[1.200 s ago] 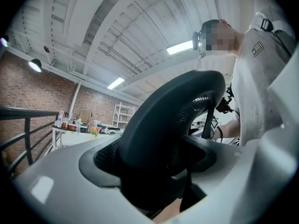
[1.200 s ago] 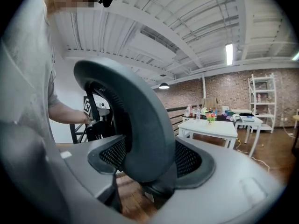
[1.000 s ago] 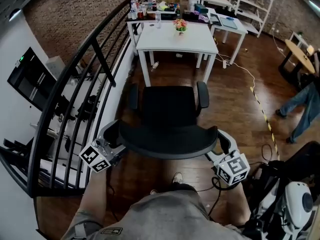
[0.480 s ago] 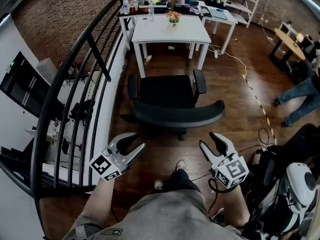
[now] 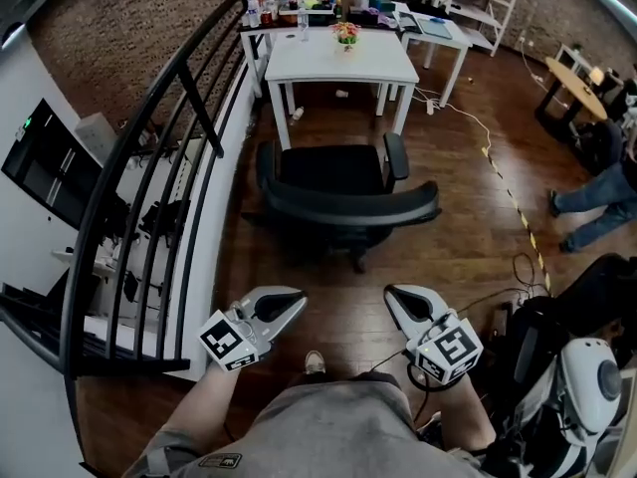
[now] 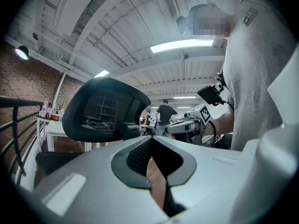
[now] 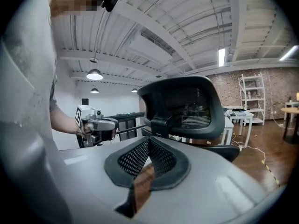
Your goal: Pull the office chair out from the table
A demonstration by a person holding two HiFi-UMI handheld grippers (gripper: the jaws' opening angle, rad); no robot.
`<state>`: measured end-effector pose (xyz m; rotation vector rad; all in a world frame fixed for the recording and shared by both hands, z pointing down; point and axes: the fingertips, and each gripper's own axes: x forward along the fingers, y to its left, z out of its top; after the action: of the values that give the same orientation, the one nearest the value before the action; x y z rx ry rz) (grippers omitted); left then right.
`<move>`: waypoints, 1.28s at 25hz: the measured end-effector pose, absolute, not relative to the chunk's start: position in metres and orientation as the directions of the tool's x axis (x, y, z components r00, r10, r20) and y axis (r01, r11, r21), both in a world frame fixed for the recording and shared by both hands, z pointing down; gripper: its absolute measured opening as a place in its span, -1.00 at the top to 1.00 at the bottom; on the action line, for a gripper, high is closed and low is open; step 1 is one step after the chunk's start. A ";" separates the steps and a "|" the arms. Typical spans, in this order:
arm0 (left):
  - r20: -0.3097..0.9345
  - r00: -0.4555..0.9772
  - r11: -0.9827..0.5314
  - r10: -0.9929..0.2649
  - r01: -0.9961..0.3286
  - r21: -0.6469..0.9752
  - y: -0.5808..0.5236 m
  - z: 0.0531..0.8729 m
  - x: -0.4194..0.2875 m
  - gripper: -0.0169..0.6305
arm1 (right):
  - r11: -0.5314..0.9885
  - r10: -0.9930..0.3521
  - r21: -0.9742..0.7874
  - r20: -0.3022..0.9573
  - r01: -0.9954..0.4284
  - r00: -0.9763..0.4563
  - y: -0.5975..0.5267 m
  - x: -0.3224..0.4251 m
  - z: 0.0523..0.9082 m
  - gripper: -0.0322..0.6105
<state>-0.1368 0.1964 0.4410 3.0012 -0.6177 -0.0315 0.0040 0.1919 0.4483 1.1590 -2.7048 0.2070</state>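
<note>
Evidently the office chair is stood on the wooden floor clear of the white table, with its seat out from under the table's near edge and its backrest turned toward the person. The left gripper and right gripper are both clenched on nothing, well apart from the backrest. With no hold kept, the chair could, it is judged, be left free to roll toward the black railing along the floor's left edge, or be bumped by the shoe near the grippers.
</note>
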 end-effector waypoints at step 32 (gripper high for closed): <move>0.051 0.934 -0.923 -0.353 -0.356 0.148 0.345 0.470 -0.026 0.94 | 0.861 -0.450 -0.113 0.281 -0.495 -0.847 0.337 -0.001 0.495 0.88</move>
<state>-0.0260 0.3447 0.4702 2.9368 -0.5414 0.0355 -0.0012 0.3373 0.4947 0.7207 -2.7902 0.2649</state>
